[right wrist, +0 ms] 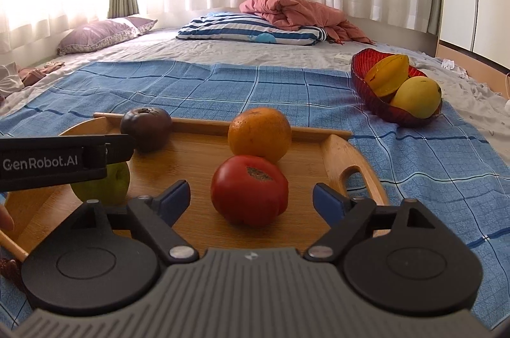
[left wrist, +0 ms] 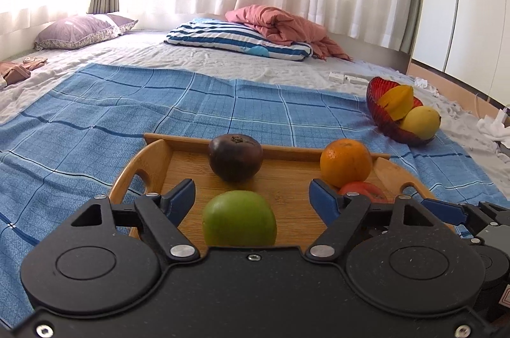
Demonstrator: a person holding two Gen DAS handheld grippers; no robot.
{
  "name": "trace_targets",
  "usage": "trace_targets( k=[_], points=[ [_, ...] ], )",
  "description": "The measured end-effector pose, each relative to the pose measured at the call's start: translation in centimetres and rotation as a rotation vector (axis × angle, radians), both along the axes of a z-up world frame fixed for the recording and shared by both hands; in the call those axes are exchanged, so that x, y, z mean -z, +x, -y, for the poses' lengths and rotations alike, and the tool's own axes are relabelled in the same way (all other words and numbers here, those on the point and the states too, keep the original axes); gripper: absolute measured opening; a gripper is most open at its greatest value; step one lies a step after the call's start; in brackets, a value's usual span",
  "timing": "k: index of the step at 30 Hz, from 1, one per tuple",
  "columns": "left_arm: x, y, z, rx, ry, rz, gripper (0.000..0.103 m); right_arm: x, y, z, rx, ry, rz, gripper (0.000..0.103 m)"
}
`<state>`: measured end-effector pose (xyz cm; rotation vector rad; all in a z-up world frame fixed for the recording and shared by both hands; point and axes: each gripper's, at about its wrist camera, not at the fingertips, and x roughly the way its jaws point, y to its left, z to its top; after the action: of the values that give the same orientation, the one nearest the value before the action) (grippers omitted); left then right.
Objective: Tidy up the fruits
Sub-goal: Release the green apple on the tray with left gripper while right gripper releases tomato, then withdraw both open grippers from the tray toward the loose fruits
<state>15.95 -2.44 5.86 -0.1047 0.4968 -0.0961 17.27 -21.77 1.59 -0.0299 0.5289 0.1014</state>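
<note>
Four fruits sit on the wooden tray [right wrist: 338, 153]: one green apple [left wrist: 239, 218], one dark purple fruit [left wrist: 236, 157], one orange [right wrist: 259, 134] and one red tomato [right wrist: 248, 189]. The tomato touches the orange, just in front of it; the purple fruit stands at the tray's far rail, apart from the apple.

The left gripper [left wrist: 251, 194] is spread wide, its two blue fingers on either side of the apple without touching it. The right gripper [right wrist: 251, 197] is also wide, with the tomato between its fingers, and no contact shows there either. Neither tool holds anything.

One red glass bowl [right wrist: 360, 73] rests on the blue checked cloth [right wrist: 223, 83], well to the right of the tray. It contains two fruits, a starfruit [right wrist: 387, 73] and a yellow mango [right wrist: 417, 95], lying against each other.

Farther back on the bed lie two pillows, one purple [left wrist: 76, 30] and one striped [left wrist: 229, 40], plus one crumpled pink blanket [left wrist: 280, 22] partly on the striped one.
</note>
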Motion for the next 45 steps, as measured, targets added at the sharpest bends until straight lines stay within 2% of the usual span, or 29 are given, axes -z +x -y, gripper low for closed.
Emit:
trace_targets(
  k=[3, 8, 23, 32, 45],
  points=[
    [-0.5, -1.6, -0.1, 0.007, 0.008, 0.025, 0.085, -0.5, -1.1, 0.6, -0.002, 0.012, 0.024, 0.094],
    [-0.8, -4.3, -0.2, 0.026, 0.023, 0.056, 0.088, -0.9, -3.2, 1.0, -0.011, 0.026, 0.068, 0.1],
    [-0.4, -10.2, -0.3, 0.068, 0.059, 0.106, 0.098, -0.5, -9.1, 0.9, -0.034, 0.043, 0.158, 0.103],
    [0.1, -11.8, -1.0, 0.053, 0.057, 0.099, 0.099, 0.1, -11.1, 1.0, -0.027, 0.005, 0.188, 0.103],
    [2.0, -12.7, -2.4, 0.024, 0.063, 0.067, 0.1, 2.0, -13.2, 0.7, -0.027, 0.013, 0.192, 0.103]
  ],
)
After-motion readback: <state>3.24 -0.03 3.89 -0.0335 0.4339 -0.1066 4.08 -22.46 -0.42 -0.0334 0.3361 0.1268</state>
